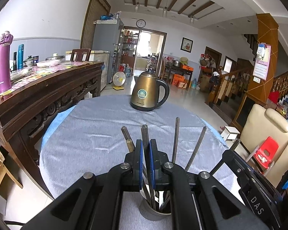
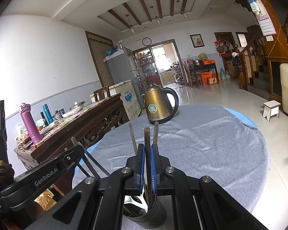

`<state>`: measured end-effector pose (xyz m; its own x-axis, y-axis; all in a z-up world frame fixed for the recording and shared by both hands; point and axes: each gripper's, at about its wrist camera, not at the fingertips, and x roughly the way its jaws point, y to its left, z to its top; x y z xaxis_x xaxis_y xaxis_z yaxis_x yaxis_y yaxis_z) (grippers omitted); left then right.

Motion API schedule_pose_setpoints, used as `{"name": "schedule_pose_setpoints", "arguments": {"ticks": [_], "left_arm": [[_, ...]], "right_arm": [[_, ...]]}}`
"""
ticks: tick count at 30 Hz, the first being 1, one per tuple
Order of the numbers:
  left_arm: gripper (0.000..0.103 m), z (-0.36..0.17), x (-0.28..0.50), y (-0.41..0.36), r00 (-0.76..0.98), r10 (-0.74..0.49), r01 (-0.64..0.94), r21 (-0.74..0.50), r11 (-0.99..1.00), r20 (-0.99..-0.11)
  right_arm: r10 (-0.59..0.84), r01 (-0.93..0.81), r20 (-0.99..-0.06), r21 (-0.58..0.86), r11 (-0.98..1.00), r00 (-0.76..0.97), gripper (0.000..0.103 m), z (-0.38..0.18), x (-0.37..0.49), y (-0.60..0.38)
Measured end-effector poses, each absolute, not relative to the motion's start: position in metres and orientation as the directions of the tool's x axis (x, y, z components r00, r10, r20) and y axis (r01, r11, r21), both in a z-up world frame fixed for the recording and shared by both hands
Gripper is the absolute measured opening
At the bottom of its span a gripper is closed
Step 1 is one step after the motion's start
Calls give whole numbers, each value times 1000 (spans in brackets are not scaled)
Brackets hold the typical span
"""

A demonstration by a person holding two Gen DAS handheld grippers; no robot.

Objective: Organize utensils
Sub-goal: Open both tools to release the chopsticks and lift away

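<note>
Above the grey holder (image 1: 155,213) near the kettle (image 1: 148,91): left hand-held gripper (image 1: 146,149) pinching one chopstick (image 1: 145,134), right hand-held gripper (image 2: 147,153) pinching another (image 2: 147,136), several already standing inside, task seemingly well along, both not yet released.

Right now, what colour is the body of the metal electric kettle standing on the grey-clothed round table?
Bronze-gold body, black handle and base; clearest in the left wrist view.
</note>
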<state>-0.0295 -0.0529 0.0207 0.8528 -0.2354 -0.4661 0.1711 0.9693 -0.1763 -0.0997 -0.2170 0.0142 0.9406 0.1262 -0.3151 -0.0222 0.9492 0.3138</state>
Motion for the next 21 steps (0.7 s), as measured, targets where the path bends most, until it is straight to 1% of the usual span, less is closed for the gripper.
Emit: {"name": "schedule_pose_setpoints", "arguments": {"ticks": [13,14,16,18,19,21], "left_arm": [[8,22,-34,-46,826,-257,180,-197,964,-502],[10,22,-35,-46,823,-261,183,-198,963,-505],[17,22,-36,-45,820,-266,187,-203,961,-507],[28,24,-37,-44,820,-264,184,-204,962,-508],[31,24,-38,-43,820,-264,182,-205,962,-508],[43,25,-39,-41,822,-258,173,-208,963,-507]], "right_arm": [[153,-56,-281,326,944,947,10,15,-106,-215],[151,-55,-278,324,944,949,10,16,-106,-214],[152,-56,-275,328,943,949,10,16,-107,-215],[151,-55,-273,333,941,950,10,17,-108,-215],[152,-55,-271,335,940,950,10,17,-108,-215],[156,-56,-270,342,938,950,10,17,-109,-217]]}}
